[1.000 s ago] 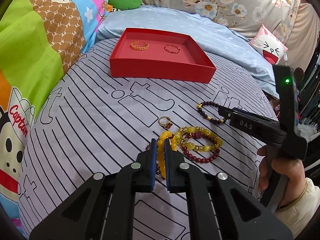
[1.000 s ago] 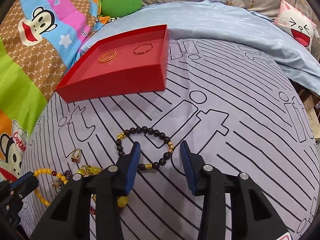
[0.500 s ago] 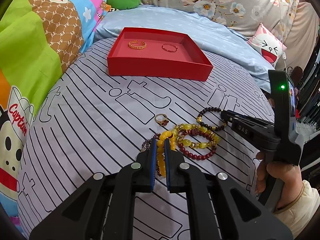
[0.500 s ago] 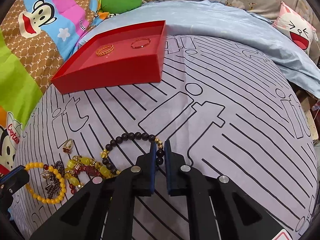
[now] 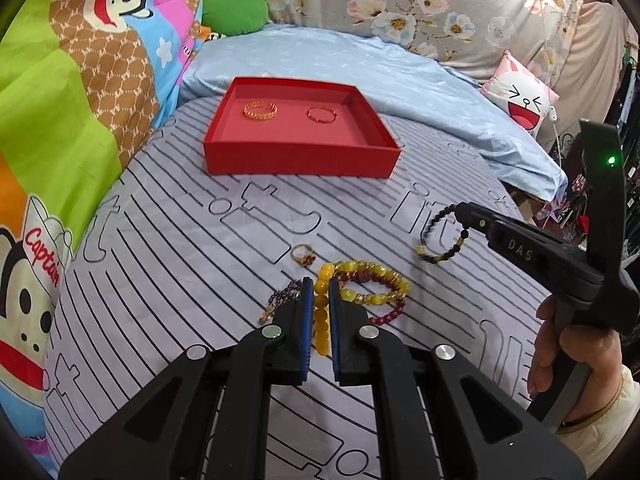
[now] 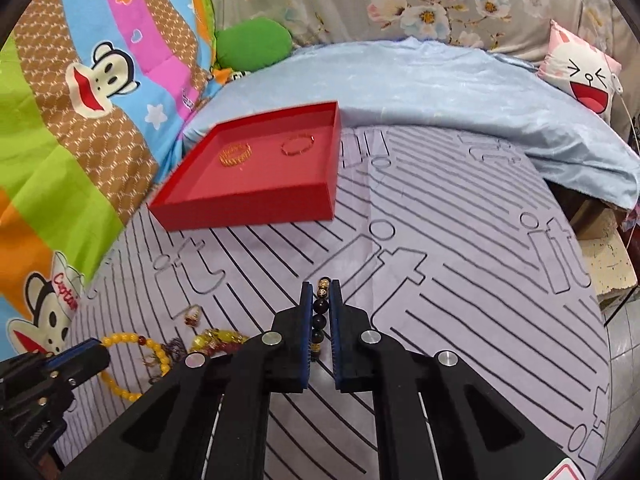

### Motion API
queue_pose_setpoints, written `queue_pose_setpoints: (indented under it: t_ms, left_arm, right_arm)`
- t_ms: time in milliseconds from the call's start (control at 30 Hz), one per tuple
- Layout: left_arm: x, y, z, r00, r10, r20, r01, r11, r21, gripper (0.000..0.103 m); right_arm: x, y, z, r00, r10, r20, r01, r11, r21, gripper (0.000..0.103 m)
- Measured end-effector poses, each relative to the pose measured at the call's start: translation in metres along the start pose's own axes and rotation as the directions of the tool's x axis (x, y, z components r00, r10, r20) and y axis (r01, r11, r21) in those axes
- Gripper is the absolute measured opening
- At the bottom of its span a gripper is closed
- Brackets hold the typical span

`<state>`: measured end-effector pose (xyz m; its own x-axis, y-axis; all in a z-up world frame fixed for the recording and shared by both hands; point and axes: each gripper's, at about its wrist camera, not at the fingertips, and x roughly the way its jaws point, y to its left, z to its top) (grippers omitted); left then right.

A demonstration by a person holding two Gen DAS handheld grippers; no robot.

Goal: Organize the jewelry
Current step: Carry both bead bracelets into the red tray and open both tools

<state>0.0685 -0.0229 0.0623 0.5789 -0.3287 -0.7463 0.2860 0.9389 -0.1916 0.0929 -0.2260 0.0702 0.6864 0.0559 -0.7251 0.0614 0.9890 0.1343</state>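
Left gripper (image 5: 319,312): fingers narrow, clamped on a strand of yellow bead bracelet (image 5: 321,312) that runs lengthwise between the blue pads; in the right wrist view the rest of the loop curves out past the finger tips over the sheet

Right gripper (image 6: 321,322): fingers narrow, clamped on a dark bead bracelet (image 6: 320,316) with gold spacer beads, one gold bead showing just past the tips; in the left wrist view the loop hangs from the tips, clear of the sheet

Remaining pile, just ahead and right of the left fingers: a yellow-green bead bracelet (image 5: 370,280) overlapping a dark red bead bracelet (image 5: 386,314), both flat on the sheet

Small purple bead piece with gold charm (image 5: 280,300): just left of the left fingers, touching the sheet

Gold ring with red stone (image 5: 304,255): a little ahead of the left finger tips, apart from the pile

Red tray (image 5: 300,160): well ahead of both grippers, near the far edge of the striped sheet, open side up. It holds a gold chain bangle (image 5: 260,111) at the left and a thin red-gold bangle (image 5: 321,114) at the right, apart from each other

Grey striped bedsheet (image 5: 180,240): carries all loose pieces and the tray

Person's right hand (image 5: 572,356): wrapped round the right gripper's handle
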Motion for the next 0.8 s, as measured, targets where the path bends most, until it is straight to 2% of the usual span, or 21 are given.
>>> queue_pose_setpoints:
  t_ms: [267,467,633,800]
  left_arm:
    - [-0.018,-0.005,0.028,0.999,0.000,0.042,-0.001,1.000,0.025,0.007]
    - [-0.026,-0.003,0.068,0.994,0.020,0.104,-0.025,0.999,0.043,0.007]
    - [-0.022,-0.001,0.108,0.987,0.031,0.157,-0.041,0.997,0.059,0.007]
    - [-0.003,0.005,0.147,0.983,0.038,0.177,-0.050,0.997,0.063,0.007]
  right_arm:
    - [-0.024,0.006,0.026,0.997,0.039,0.065,-0.038,0.999,-0.014,0.008]
    - [-0.030,0.015,0.055,0.992,0.073,0.106,-0.069,0.997,-0.038,0.008]
    - [-0.019,0.023,0.087,0.988,0.097,0.118,-0.091,0.994,-0.056,0.008]
    - [0.005,0.035,0.120,0.987,0.110,0.113,-0.102,0.992,-0.079,0.008]
